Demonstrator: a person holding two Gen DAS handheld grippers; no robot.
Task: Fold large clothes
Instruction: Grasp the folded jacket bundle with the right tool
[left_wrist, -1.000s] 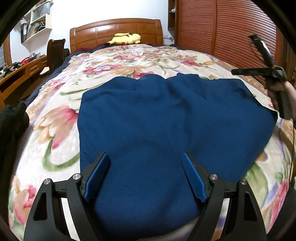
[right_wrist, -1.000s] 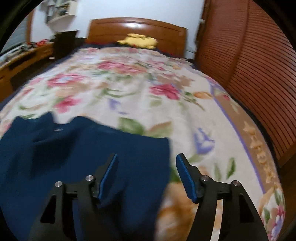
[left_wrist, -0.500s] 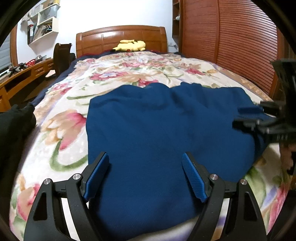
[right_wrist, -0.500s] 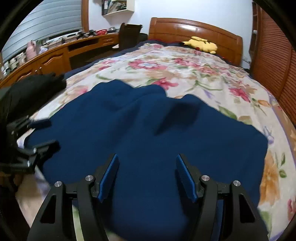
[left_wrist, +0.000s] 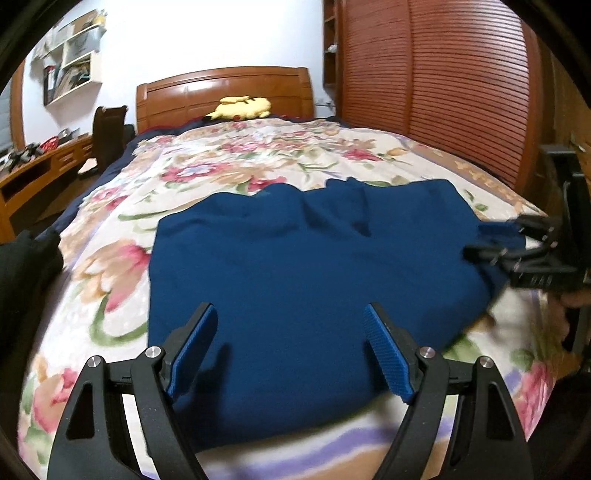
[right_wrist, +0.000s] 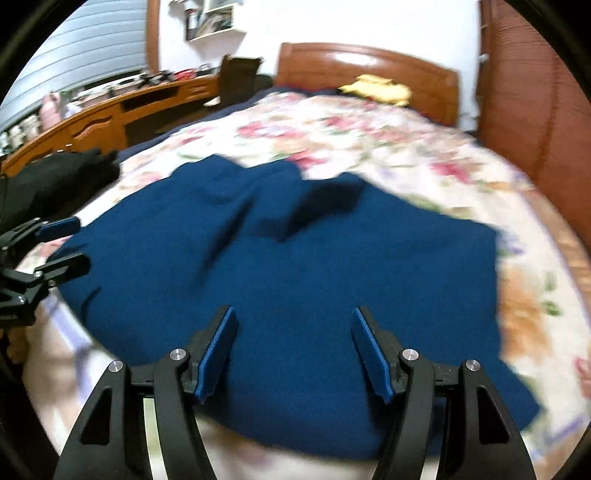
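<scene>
Dark blue garment (left_wrist: 314, 266) spread flat on the floral bedspread (left_wrist: 110, 266) near the bed's foot, left tongs (left_wrist: 290, 350) released above the garment's near edge, right tongs (right_wrist: 293, 349) released over its near hem, yellow plush toy (left_wrist: 240, 107) beyond the garment by the wooden headboard (left_wrist: 221, 88).

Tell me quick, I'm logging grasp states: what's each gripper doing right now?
Left gripper: open, holding nothing, above the blue garment.
Right gripper: open, holding nothing, above the same garment.
</scene>
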